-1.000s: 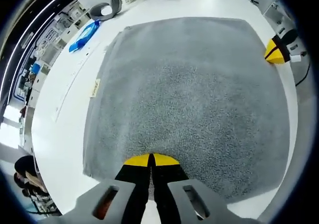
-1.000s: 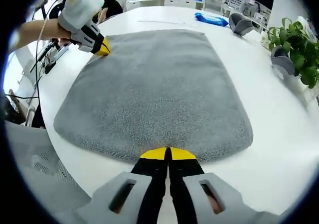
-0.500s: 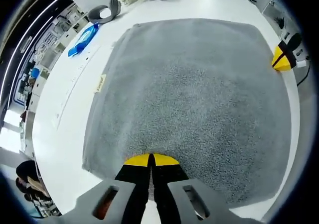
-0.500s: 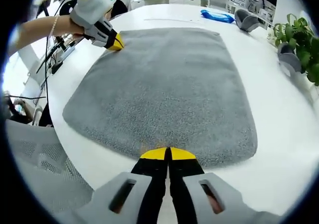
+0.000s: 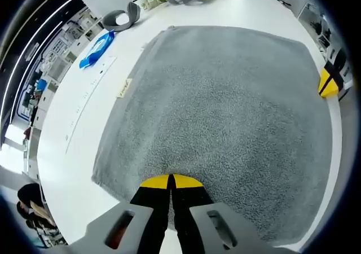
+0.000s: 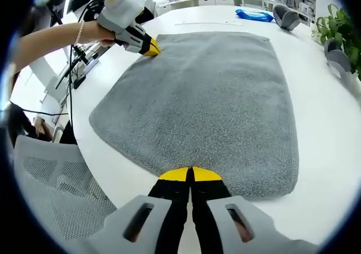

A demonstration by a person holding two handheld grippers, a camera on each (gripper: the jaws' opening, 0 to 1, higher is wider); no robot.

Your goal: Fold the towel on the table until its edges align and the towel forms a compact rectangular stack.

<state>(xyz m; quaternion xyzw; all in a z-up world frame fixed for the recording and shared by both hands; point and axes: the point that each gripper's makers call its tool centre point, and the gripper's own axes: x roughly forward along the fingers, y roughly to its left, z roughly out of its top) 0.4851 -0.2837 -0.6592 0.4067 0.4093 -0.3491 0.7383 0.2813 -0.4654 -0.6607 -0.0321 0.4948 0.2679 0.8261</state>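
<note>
Now both tools, left and right, closed on the gray towel's near edge. Uneven lifting risks skewed edges; a shallow pinch, slipping.

Grey towel of looped terry pile, spread open in a single flat layer on the white table, unfolded. Its outline is roughly rectangular with rounded corners, and its surface is smooth, without creases. A small tan label projects from the left edge in the left gripper view. In the right gripper view the towel runs lengthwise from its near edge to the far end, its left edge lying close to the table's rim.
</note>
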